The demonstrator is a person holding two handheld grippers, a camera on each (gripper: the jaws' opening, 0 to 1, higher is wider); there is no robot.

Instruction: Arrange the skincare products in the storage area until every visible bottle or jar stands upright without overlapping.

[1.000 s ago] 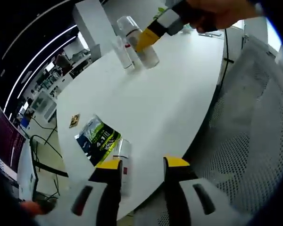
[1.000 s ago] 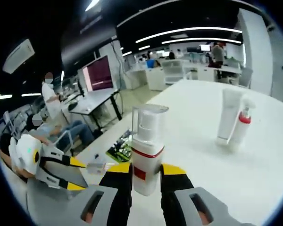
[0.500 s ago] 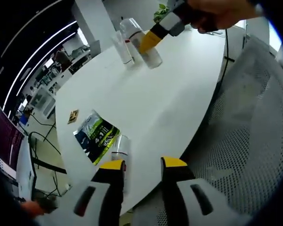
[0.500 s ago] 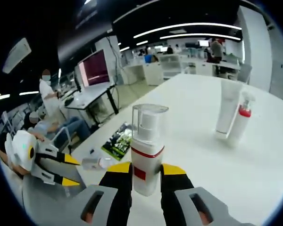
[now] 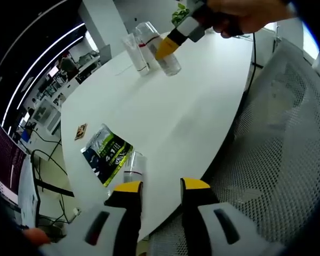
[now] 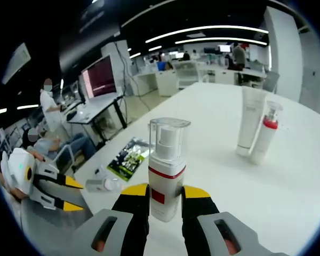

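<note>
— How much room have you got?

— Plenty. Ahead of my left tongs the white counter lies bare through the middle, and its curved edge runs just off their right tip, with a mesh chair past it. My left tongs are spread, nothing between them. By their left tip, near the counter's edge, a small bottle lies on its side, touching or overlapping a green-and-black sachet; a little dark packet sits apart beyond that.

— And your right?

— My right tongs are pinching a pump bottle, upright and low over the counter; I cannot tell whether its base touches. White body, red band and red patch on the front, clear cap over the pump. From the left view those tongs hold the bottle far ahead, just beside the other two.

— Which two?

— Ahead and to the right of my right tongs: a white tube standing on its cap, and a spray bottle with a red collar just beside it, overlapping in my view. Bare counter lies between them and me.

— Any writing?

— Print on the sachet and the tube, too small to read.
</note>
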